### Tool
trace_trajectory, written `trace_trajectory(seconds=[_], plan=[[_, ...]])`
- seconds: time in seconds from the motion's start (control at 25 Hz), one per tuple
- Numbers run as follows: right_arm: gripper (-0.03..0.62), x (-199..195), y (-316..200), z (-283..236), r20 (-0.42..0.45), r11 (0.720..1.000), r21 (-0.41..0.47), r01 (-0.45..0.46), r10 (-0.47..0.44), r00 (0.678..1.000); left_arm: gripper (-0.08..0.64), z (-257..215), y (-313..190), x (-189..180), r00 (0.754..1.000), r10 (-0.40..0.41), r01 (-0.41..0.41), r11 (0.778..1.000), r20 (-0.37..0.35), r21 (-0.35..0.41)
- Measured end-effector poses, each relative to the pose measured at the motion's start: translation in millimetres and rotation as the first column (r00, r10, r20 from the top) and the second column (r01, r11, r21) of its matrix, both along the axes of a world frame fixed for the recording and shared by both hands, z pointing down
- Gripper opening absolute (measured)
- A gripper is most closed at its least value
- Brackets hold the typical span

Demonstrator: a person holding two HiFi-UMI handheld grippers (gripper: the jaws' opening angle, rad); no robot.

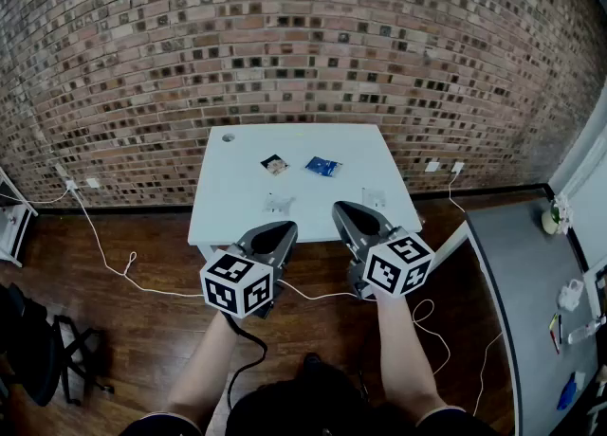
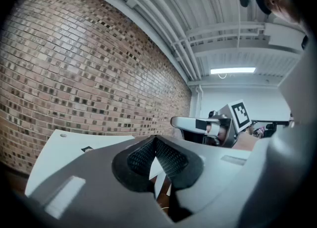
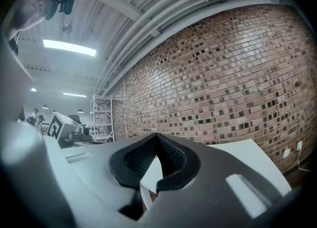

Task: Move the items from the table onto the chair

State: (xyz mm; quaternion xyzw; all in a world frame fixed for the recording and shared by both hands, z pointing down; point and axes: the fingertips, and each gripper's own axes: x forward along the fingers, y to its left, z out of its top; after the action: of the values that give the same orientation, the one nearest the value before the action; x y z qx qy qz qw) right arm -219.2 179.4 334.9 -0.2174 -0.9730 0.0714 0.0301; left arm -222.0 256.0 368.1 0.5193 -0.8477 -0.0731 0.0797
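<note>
A brick wall point(image 1: 303, 36) backs a white worktop point(image 1: 237, 199) that stands on a dark wood floor point(image 1: 114, 339). Both grippers are held level, side by side, just before the worktop's near edge.

The left gripper point(image 1: 278, 228) has its fingers point(image 2: 141, 158) closed together. The ribbed pads meet at the tips with nothing between them, and only a sliver of worktop shows through the gap below. The right gripper point(image 1: 345, 208) matches it, with its fingers point(image 3: 171, 158) shut and empty. Each gripper bears a cube point(image 1: 237, 283) with black-and-white square markers.

The items lie on the worktop beyond the fingers, untouched. Two pale pieces sit nearest the front edge, one ahead of the left gripper point(image 1: 278, 204) and one ahead of the right point(image 1: 374, 198). Farther back, near the middle, are a dark packet point(image 1: 274, 165) and a blue packet point(image 1: 323, 167), close beside each other. Their print is too small to read.

A white cable point(image 1: 114, 263) trails over the floor at the left. What looks like a black chair point(image 1: 43, 354) stands at the lower left, cut off by the frame. A grey worktop point(image 1: 503, 292) with small things on it runs along the right.
</note>
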Motion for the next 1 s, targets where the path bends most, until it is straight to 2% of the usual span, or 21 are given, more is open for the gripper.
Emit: trace_trajectory(seconds=[0.24, 0.52, 0.84, 1.0], plan=[[0.002, -19, -33, 3, -0.013, 0.999, 0.004, 0.035, -0.035, 0.999, 0.012, 3, -28, -26, 0.997, -0.072, 0.072, 0.997, 0.013, -0.012], [0.002, -40, -57, 11, -0.025, 0.996, 0.003, 0.089, -0.089, 0.996, 0.012, 3, -42, -56, 0.984, -0.173, 0.174, 0.984, 0.029, -0.031], [0.002, -72, -69, 31, -0.053, 0.997, 0.001, 0.074, -0.074, 0.996, 0.012, 29, -42, -98, 0.976, -0.216, 0.216, 0.973, 0.014, -0.082], [0.002, -95, -67, 40, -0.061, 0.998, 0.029, 0.064, -0.062, 0.996, 0.012, 49, -44, -126, 0.978, -0.209, 0.207, 0.973, -0.007, -0.104]])
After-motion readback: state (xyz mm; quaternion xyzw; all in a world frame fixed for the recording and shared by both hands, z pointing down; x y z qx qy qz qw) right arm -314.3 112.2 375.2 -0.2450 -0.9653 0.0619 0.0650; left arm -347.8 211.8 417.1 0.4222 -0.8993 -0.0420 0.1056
